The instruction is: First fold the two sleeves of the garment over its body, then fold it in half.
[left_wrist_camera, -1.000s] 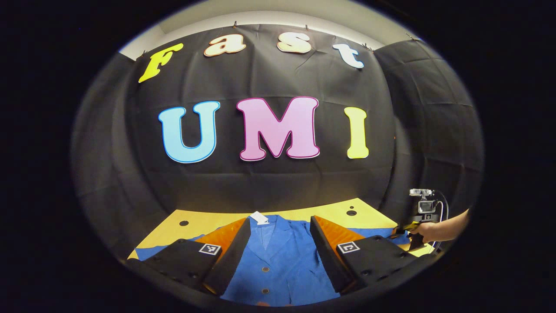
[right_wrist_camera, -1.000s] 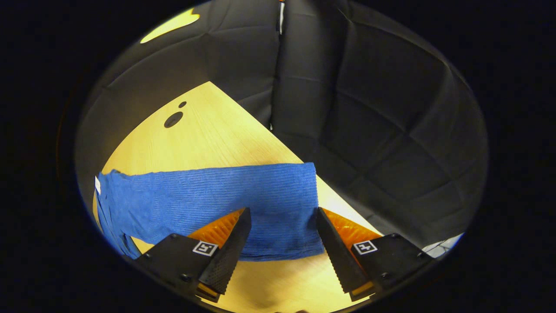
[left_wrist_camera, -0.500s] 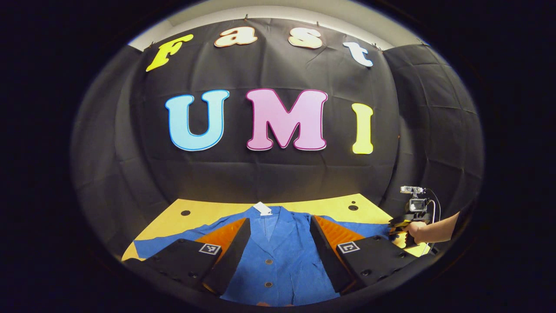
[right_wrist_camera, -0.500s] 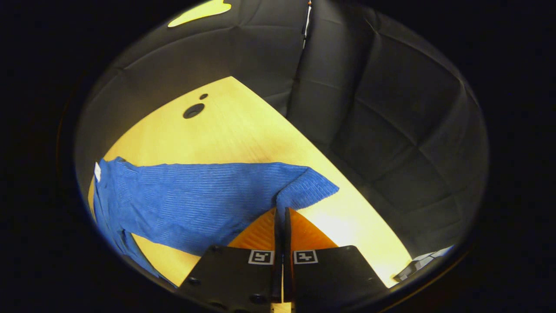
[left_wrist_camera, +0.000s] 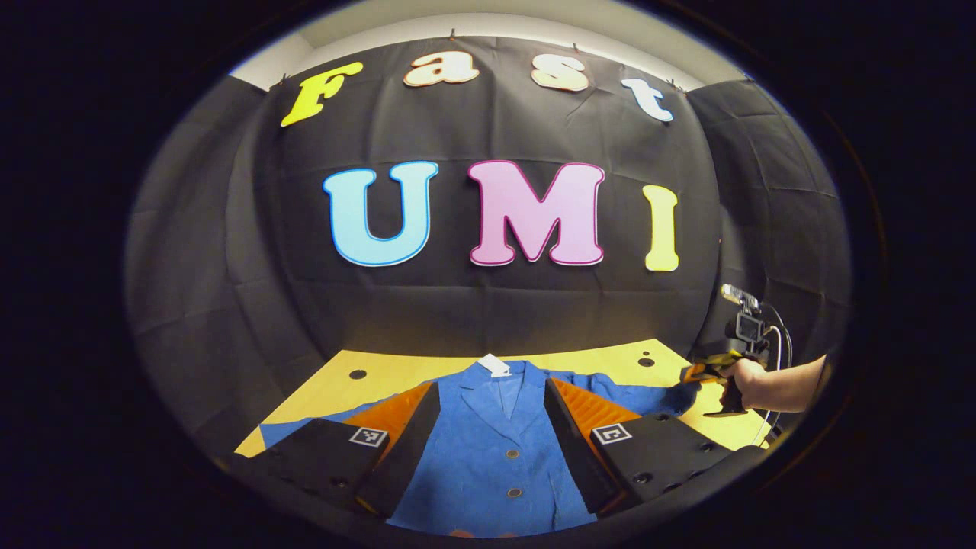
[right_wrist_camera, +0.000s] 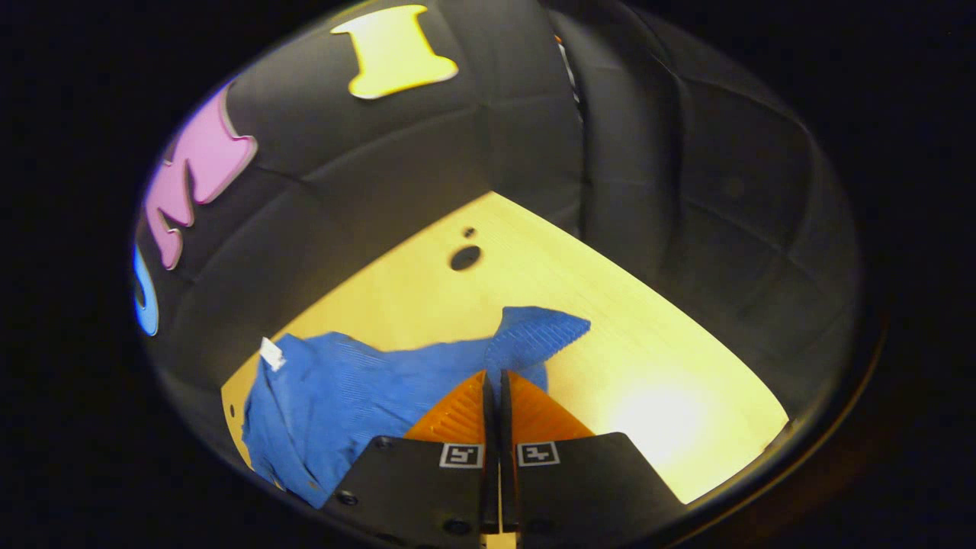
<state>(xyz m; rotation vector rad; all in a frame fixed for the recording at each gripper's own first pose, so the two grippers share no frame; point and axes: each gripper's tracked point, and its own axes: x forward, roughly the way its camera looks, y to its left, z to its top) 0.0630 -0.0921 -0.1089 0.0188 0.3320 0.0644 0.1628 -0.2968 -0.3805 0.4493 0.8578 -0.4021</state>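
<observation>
Between the spread fingers of your left gripper [left_wrist_camera: 492,427] lies the body of the blue garment [left_wrist_camera: 488,450], front up, with its buttons [left_wrist_camera: 513,454] in a line down the middle. That gripper is released, jaws wide, and neither finger touches the cloth as far as the left gripper view shows. Past the fingertips the collar opens, and a small white tag [left_wrist_camera: 494,365] sits at the neck, toward the far edge of the yellow table [left_wrist_camera: 404,370]. One sleeve runs out flat to the left [left_wrist_camera: 305,427]. On the other side, the sleeve [left_wrist_camera: 656,396] stretches toward your right gripper [left_wrist_camera: 698,374], held by a hand [left_wrist_camera: 751,381] at the right edge of the table.

Closest in the right gripper view, that gripper's fingers [right_wrist_camera: 494,381] are clenched together on the sleeve end [right_wrist_camera: 534,335], which stands up off the table and folds over just beyond the tips. From there the sleeve [right_wrist_camera: 427,366] bunches back toward the garment body [right_wrist_camera: 320,412], with the white tag [right_wrist_camera: 270,353] at its far side. Farther out, the bare tabletop [right_wrist_camera: 648,366] carries two dark round holes [right_wrist_camera: 465,257], and behind it hangs the black cloth wall [right_wrist_camera: 427,168].
</observation>
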